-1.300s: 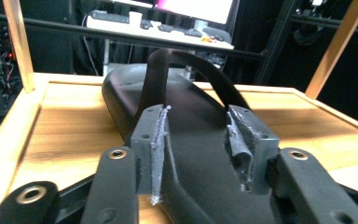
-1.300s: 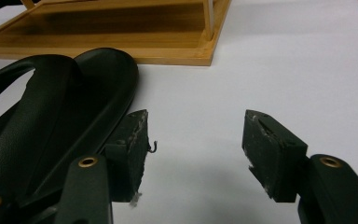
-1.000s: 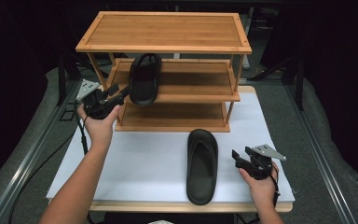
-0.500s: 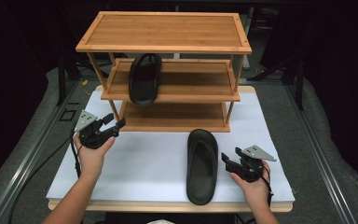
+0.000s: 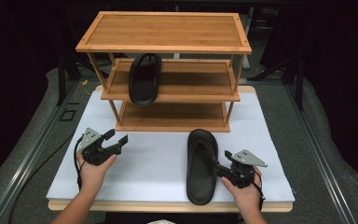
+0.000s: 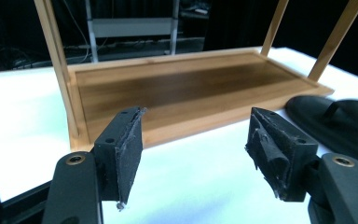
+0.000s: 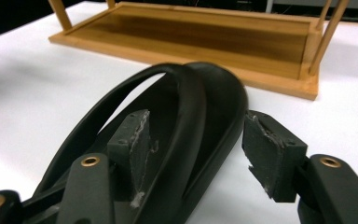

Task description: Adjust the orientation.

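Note:
One black slipper (image 5: 144, 79) lies on the middle shelf of a three-tier bamboo rack (image 5: 168, 30). Its twin (image 5: 200, 168) lies lengthwise on the white table in front of the rack. My right gripper (image 5: 220, 159) is open at that slipper's right side. In the right gripper view the right gripper (image 7: 196, 158) straddles the slipper's (image 7: 214, 107) edge, one jaw over the footbed by the strap, the other outside. My left gripper (image 5: 115, 136) is open and empty over the table's left part. In the left gripper view the left gripper (image 6: 193, 158) faces the rack's bottom shelf (image 6: 191, 88).
The white table top (image 5: 158, 158) is bare between the two grippers. The rack's bottom shelf (image 5: 172, 116) and top shelf hold nothing. In the left gripper view the table slipper (image 6: 340, 116) lies at the right. Dark floor and metal rails flank the table.
My left gripper let go of the slipper on the middle shelf and drew back down to the table's left. My right gripper moved left onto the table slipper's edge.

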`<state>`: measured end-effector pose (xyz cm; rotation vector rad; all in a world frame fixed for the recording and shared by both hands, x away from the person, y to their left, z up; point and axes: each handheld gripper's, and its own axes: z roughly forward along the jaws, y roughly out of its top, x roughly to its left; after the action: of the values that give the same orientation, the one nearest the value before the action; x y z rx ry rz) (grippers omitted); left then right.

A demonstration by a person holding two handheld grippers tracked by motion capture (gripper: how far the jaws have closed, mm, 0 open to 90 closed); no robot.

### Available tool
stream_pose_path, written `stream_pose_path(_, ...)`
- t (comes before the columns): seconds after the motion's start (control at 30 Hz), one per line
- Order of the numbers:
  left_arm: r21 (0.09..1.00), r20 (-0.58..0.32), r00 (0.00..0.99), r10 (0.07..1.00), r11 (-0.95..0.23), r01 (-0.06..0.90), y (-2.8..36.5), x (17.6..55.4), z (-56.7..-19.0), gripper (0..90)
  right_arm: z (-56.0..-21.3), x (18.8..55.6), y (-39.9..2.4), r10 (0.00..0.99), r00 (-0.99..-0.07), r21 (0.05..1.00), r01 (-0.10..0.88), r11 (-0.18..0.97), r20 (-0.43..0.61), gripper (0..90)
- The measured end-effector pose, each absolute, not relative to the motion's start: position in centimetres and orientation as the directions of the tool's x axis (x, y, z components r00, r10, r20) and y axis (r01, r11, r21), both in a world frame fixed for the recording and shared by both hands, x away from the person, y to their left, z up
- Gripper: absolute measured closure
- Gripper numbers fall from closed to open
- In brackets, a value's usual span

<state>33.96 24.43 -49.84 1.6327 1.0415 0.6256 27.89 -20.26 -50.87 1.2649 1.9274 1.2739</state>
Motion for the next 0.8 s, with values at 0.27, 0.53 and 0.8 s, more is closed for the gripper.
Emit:
stream_pose_path(0.27, 0.929, -0.104, 0.479, 0.871, -0.087, 0.359, 24.1, 34.5, -50.7, 35.7, -51.9, 27.8, -20.0, 0.886, -0.459, 0.868, 0.465, 0.175, 0.068, 42.4)
stream_pose_path(0.53, 0.923, -0.123, 0.471, 0.874, -0.075, 0.378, 24.2, 34.6, -51.1, 35.6, -52.2, 28.3, -20.6, 0.878, -0.473, 0.845, 0.499, 0.194, 0.078, 49.4)
stream_pose_path(0.8, 0.922, -0.125, 0.473, 0.872, -0.074, 0.379, 24.2, 34.6, -51.1, 35.4, -52.2, 29.5, -23.6, 0.927, -0.368, 0.851, 0.508, 0.131, 0.077, 51.0)
